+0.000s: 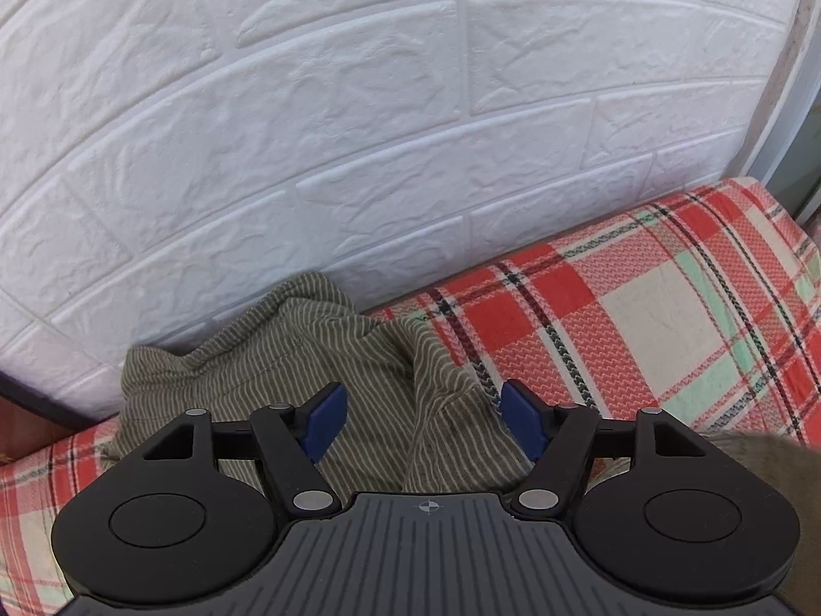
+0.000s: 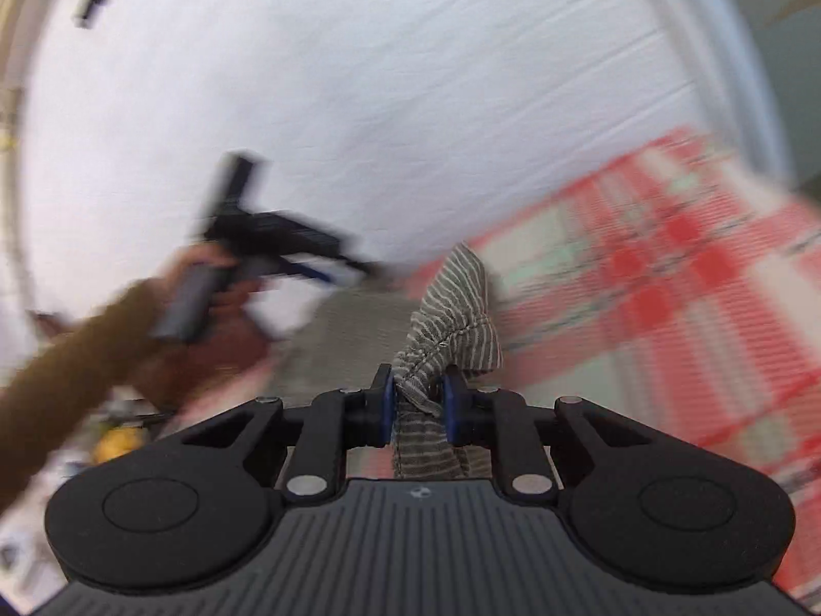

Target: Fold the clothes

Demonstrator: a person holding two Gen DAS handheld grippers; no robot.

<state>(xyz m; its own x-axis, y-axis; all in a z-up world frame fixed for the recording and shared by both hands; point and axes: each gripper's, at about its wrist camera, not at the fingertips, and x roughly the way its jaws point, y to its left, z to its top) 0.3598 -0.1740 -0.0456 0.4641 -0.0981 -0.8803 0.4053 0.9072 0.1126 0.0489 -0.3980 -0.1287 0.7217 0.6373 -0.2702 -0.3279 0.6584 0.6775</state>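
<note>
A crumpled olive garment with thin white stripes (image 1: 287, 359) lies on the plaid bed cover (image 1: 641, 308) against the wall. My left gripper (image 1: 418, 423) hovers over it, pointing steeply down, its blue pads wide apart with only cloth lying below them. In the right wrist view my right gripper (image 2: 418, 403) is shut on a bunched hem of the same striped garment (image 2: 451, 318), which sticks up beyond the pads. That view is blurred. The left gripper (image 2: 354, 264) shows there too, held by a hand in a brown sleeve (image 2: 72, 364).
A white brick-pattern wall (image 1: 359, 102) rises directly behind the bed. The red, cream and green plaid cover (image 2: 667, 282) stretches off to the right. A pale frame (image 1: 800, 118) stands at the far right. Blurred clutter lies at the lower left of the right wrist view.
</note>
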